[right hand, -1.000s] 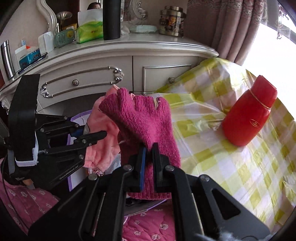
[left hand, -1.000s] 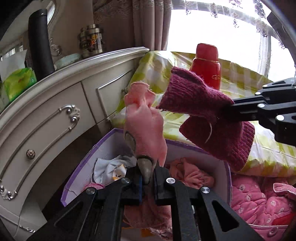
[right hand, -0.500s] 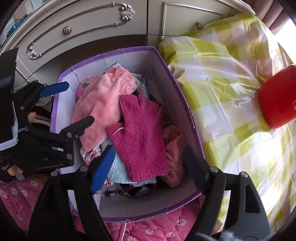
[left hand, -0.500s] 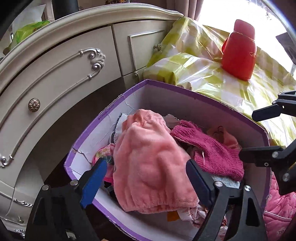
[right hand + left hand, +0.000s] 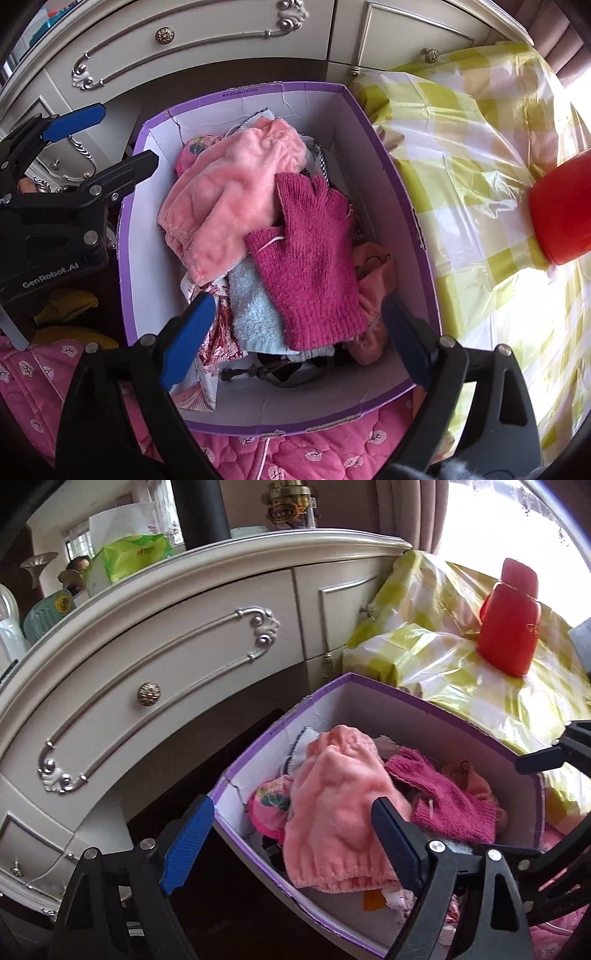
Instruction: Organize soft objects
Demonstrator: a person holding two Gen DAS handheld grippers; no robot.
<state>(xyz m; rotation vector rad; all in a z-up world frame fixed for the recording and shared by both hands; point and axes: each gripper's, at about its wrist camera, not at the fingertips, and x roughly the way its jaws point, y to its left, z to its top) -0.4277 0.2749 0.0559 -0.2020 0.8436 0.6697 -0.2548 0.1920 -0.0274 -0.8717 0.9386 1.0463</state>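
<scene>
box (image 5: 402,206): cardboard, purple rim and outside, white inside walls, cracked and creased along the far edge; stands on a pink quilt (image 5: 314,454), just beside the dresser.
pink fleece piece (image 5: 229,195): fuzzy, plush, with a gathered elastic hem; lies on top of the pile in the box, left half.
magenta glove (image 5: 310,258): coarse rib knit, stubby fingers, loose white thread near the thumb; lies flat in the box, overlapping the fleece edge and a pale blue terry cloth (image 5: 255,314).
other contents: a salmon fabric piece (image 5: 373,280) against the right wall, a printed cloth (image 5: 221,332) at the near left, a dark cord at the bottom.
left gripper (image 5: 291,843): fingers spread wide, nothing between the pads; just opened; hangs over the box's near-left edge, clear of the fleece.
right gripper (image 5: 295,339): fingers spread wide, have just been opening; glove cuff lies below and between them, not pinched.
dresser (image 5: 177,657): cream, glossy, curved front, silver scroll trim, round brass knob (image 5: 149,694).
table cover (image 5: 480,155): shiny yellow-green and white check plastic, wrinkled, touching the box's right side.
red bottle (image 5: 509,624): smooth plastic, squarish cap, upright on the cover.
obstructions: none over the box opening.
</scene>
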